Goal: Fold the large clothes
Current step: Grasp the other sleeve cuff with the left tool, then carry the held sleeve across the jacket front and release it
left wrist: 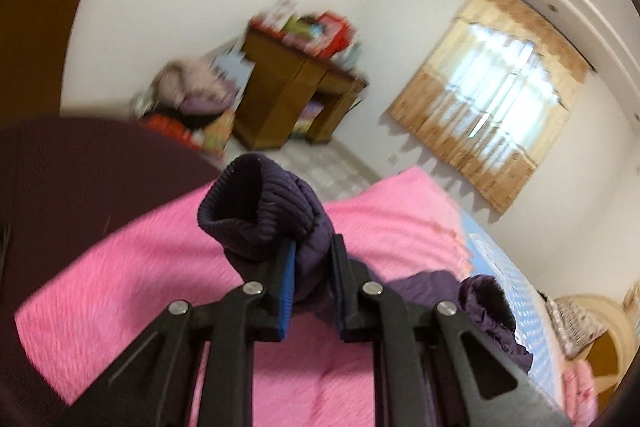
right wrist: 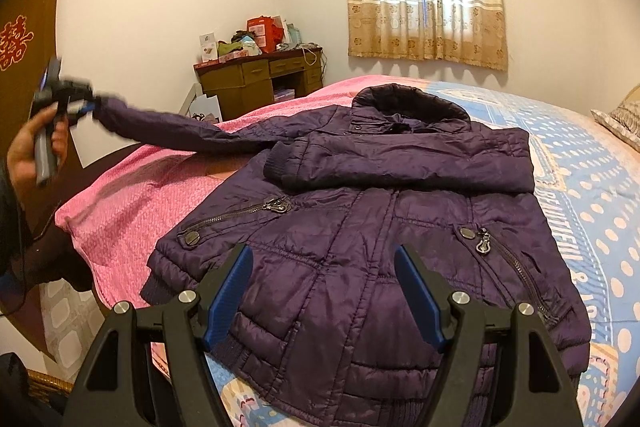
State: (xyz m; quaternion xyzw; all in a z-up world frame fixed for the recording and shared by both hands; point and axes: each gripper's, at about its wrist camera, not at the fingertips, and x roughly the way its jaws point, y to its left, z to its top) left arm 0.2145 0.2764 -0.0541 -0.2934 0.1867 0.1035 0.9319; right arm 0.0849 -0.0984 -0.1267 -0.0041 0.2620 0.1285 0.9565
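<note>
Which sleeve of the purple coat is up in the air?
The sleeve pinched in the left gripper is lifted off the bed; the other sleeve lies folded across the coat's chest.

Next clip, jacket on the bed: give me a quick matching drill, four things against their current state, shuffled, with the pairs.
Things:
1. left gripper
2. right gripper
3. folded sleeve
4. pink blanket

States:
A. lies across the jacket's chest
B. open, empty, over the hem
C. spread on the bed under the jacket
D. shut on the other sleeve's cuff, holding it up off the bed

Pairs: 1-D, 2-B, 3-A, 4-C
</note>
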